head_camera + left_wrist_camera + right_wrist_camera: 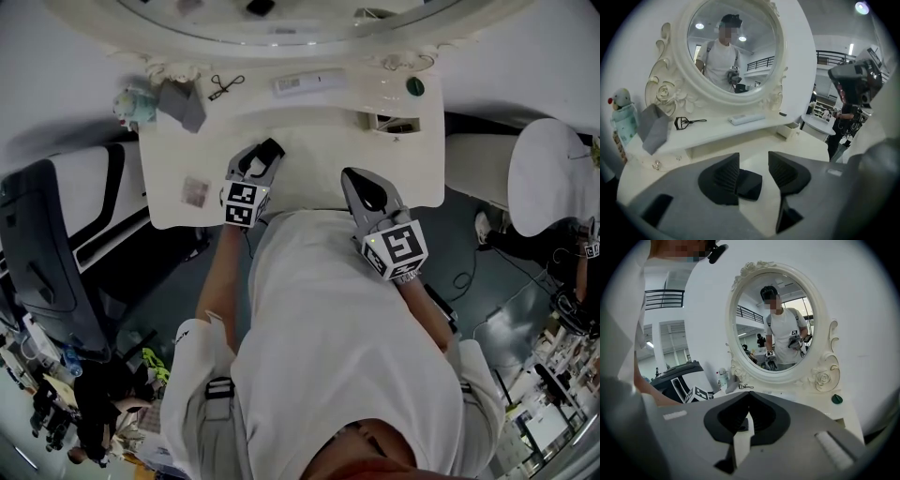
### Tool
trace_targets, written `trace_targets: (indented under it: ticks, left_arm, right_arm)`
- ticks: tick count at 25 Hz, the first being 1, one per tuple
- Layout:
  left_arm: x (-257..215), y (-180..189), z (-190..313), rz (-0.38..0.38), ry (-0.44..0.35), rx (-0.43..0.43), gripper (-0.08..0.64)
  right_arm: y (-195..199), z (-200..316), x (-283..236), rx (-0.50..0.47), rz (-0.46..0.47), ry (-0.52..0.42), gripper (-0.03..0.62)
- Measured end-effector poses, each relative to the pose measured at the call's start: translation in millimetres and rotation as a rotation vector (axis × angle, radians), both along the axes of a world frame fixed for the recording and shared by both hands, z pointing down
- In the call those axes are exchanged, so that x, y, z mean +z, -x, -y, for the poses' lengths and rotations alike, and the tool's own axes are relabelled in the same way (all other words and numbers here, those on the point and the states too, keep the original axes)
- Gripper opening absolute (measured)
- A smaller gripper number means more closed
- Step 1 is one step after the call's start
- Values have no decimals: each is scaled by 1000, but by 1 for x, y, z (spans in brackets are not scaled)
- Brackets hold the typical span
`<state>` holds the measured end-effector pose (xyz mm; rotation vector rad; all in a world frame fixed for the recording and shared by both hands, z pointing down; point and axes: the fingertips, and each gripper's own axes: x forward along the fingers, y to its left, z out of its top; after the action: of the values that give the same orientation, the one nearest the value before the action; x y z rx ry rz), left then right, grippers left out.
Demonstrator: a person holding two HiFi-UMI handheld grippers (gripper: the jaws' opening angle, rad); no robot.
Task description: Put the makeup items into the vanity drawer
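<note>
Left gripper (263, 157) is out front and tipped downward, jaws standing well apart. Its ribbed pads (723, 174) face each other across an open gap, clamped on nothing. The bare left forearm (219, 274) runs straight back from the marker cube (242, 202) towards the shoulder. Right gripper (361, 183) is alongside, a touch nearer the body and also nosed down, jaws drawn together tip to tip with nothing gripped. Both are held close in front of the torso.
</note>
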<state>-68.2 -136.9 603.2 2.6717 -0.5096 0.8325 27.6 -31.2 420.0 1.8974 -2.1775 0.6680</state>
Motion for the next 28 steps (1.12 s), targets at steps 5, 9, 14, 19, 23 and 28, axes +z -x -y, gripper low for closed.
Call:
trace_targets:
  ticks: [5,9,14,19,23,28]
  left_arm:
    - [38,3,2,105,12,45,252]
    - [64,2,0,168,25,113,285]
    - [80,7,-3,238,75,131,322]
    - [93,6,-10,262,86,148,344]
    - [101,6,-10,282,86,147,345]
    - [107,9,-10,316,81,147,347]
  right_arm:
    - [-1,3,4,-8,4,11,6]
    - [-1,5,6,-6,10,19,7]
    - [-1,6,8,-7,9,26,8]
    - [-2,5,8,2,8,26,8]
    - [-3,3,8,8,8,26,7]
    - [-4,0,7,20,8,26,7]
